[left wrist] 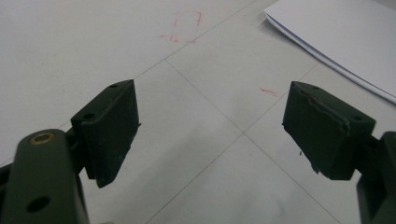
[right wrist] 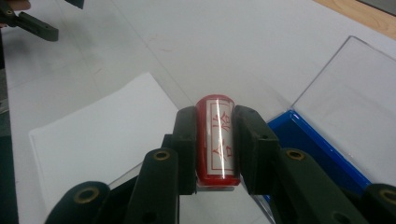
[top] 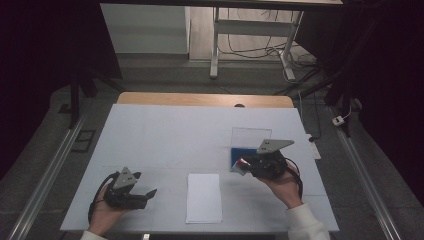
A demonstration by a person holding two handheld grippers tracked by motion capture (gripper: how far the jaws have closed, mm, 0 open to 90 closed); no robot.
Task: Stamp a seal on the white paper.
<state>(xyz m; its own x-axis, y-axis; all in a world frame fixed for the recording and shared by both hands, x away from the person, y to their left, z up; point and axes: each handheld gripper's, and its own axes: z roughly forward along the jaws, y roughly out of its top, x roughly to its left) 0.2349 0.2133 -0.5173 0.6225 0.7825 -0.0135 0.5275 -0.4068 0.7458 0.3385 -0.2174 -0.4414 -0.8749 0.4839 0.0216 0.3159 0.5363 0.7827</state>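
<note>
A: From the high view, where does the job stand?
B: The right gripper point(top: 246, 165) has the red stamp point(top: 240, 164) lifted just beside the blue ink pad point(top: 239, 152), whose clear lid point(top: 251, 136) stands open. The paper sheet point(top: 204, 197) lies in front of the pad, toward the person; I'd judge it unstamped. The left gripper point(top: 145, 192) idles well to the pad's left.
A: The left gripper view?
B: Jaws spread wide over bare table point(left wrist: 84, 42), nothing between them; a corner of the paper sheet point(left wrist: 341, 37) shows.
A: And the right gripper view?
B: Jaws pinching the red stamp point(right wrist: 217, 140), with the blue ink pad point(right wrist: 310, 149) just beside it and the paper sheet point(right wrist: 102, 135) on the other side. Pressing onto the paper remains.
</note>
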